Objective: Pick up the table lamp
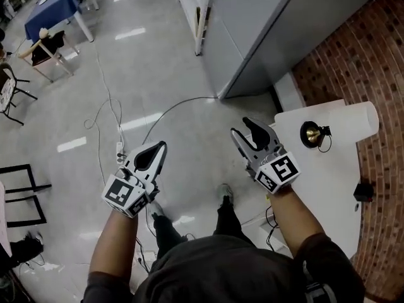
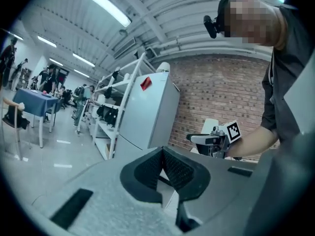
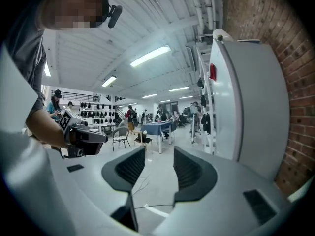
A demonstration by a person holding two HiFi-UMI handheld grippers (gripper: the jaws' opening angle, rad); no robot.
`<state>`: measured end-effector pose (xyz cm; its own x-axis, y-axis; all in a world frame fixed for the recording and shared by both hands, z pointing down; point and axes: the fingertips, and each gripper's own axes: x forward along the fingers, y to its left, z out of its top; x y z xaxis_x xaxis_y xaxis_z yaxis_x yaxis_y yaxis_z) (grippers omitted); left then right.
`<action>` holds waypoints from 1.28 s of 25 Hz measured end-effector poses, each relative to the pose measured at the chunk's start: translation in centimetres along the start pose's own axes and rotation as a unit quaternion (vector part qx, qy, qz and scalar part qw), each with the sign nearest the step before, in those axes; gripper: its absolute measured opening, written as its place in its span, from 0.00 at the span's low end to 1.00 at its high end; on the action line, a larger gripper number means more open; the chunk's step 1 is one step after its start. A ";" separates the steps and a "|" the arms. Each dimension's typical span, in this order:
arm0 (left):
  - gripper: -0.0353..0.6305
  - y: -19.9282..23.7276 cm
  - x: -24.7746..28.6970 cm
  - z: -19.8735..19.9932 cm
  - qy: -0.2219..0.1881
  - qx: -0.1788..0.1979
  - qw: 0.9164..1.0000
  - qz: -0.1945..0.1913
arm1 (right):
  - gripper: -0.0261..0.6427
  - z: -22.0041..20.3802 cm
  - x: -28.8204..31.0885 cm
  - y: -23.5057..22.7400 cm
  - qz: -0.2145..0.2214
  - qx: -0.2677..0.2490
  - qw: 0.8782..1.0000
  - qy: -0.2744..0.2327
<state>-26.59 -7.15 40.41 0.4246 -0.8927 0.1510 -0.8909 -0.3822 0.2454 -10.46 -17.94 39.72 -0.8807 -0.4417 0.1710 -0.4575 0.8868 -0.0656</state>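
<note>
The table lamp (image 1: 346,122) is on a white table (image 1: 319,188) at the right; it has a white cylinder shade and a brass part (image 1: 310,133) with a thin black cord. My right gripper (image 1: 240,126) hovers over the floor just left of the table, apart from the lamp, open with nothing between its jaws; in the right gripper view the gripper (image 3: 156,167) shows only floor through the gap. My left gripper (image 1: 162,146) is further left over the floor, shut and empty, and in the left gripper view the gripper's (image 2: 161,154) pads meet at the tips.
A brick wall (image 1: 372,55) runs behind the table. A grey cabinet (image 1: 252,24) stands ahead. Cables (image 1: 107,112) and a power strip (image 1: 119,149) lie on the floor. A small black object (image 1: 363,191) sits at the table's right edge. A blue table (image 1: 53,8) stands far left.
</note>
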 end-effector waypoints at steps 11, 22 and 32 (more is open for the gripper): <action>0.06 -6.1 13.8 -8.0 0.036 -0.009 0.995 -0.093 | 0.30 -9.3 -8.9 -13.2 -0.135 0.032 0.990 0.008; 0.06 -12.4 23.2 -13.3 0.057 -0.032 0.986 -0.155 | 0.30 -16.4 -20.2 -23.7 -0.274 0.050 0.960 0.019; 0.06 -16.1 27.7 -16.1 0.071 -0.042 0.980 -0.183 | 0.30 -19.7 -27.2 -29.4 -0.359 0.055 0.931 0.038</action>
<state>2.12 -21.90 56.11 0.7363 -0.6552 0.1690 -0.6613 -0.6438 0.3850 29.41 -29.32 56.36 -0.3328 -0.9010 0.2784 -0.9388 0.3445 -0.0073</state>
